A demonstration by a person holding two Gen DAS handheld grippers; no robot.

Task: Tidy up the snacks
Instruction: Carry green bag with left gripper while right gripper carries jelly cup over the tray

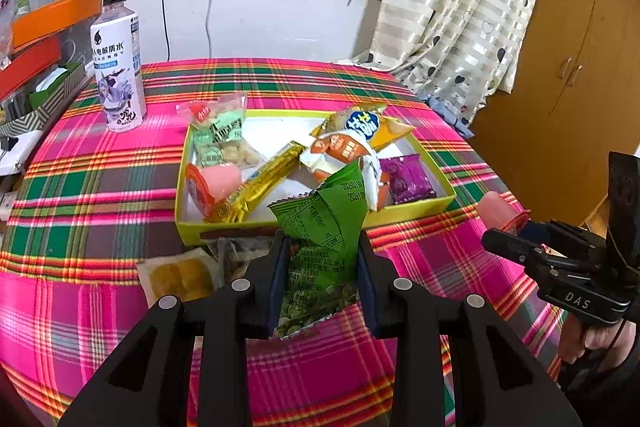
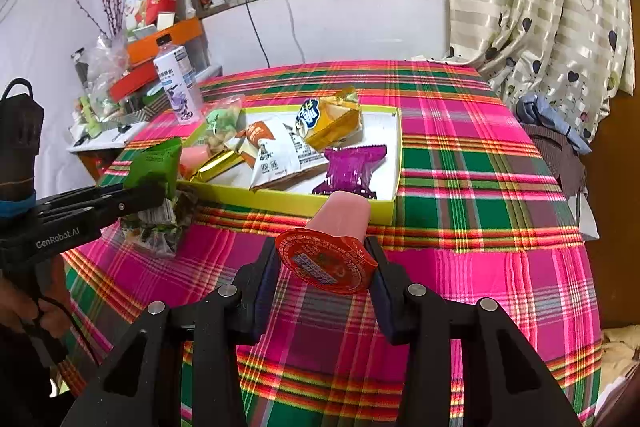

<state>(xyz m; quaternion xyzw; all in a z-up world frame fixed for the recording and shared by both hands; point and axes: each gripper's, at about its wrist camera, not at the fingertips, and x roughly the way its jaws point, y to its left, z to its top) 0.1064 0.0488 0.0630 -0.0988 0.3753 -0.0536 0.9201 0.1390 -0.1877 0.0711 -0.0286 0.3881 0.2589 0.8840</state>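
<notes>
My left tool (image 1: 320, 259) is clamped on a green snack packet (image 1: 324, 227), held just short of the near wall of the yellow-green tray (image 1: 412, 215). My right tool (image 2: 324, 263) grips a pink jelly cup (image 2: 340, 223) by its sides, red foil lid (image 2: 326, 261) facing me, also just short of the tray's near wall.

In the tray: a second pink jelly cup (image 1: 212, 187) at the left, a gold stick packet (image 1: 260, 183) slanting across the middle, a white-orange packet (image 1: 340, 155), a yellow chip packet (image 1: 364, 127) at the back, a purple packet (image 1: 406, 179) at the right, and a clear bag of nuts (image 1: 224, 135) lying over the far left rim.

On the plaid bench cloth (image 1: 100, 187) in front of the tray's near left corner: a clear packet with yellow contents (image 1: 180, 277) and another crumpled wrapper (image 1: 236, 251), close beside my left tool. A drink bottle (image 1: 118, 63) stands upright at the far left of the bench, well apart from the tray. Stacked boxes (image 1: 44, 23) sit beyond the left edge.
</notes>
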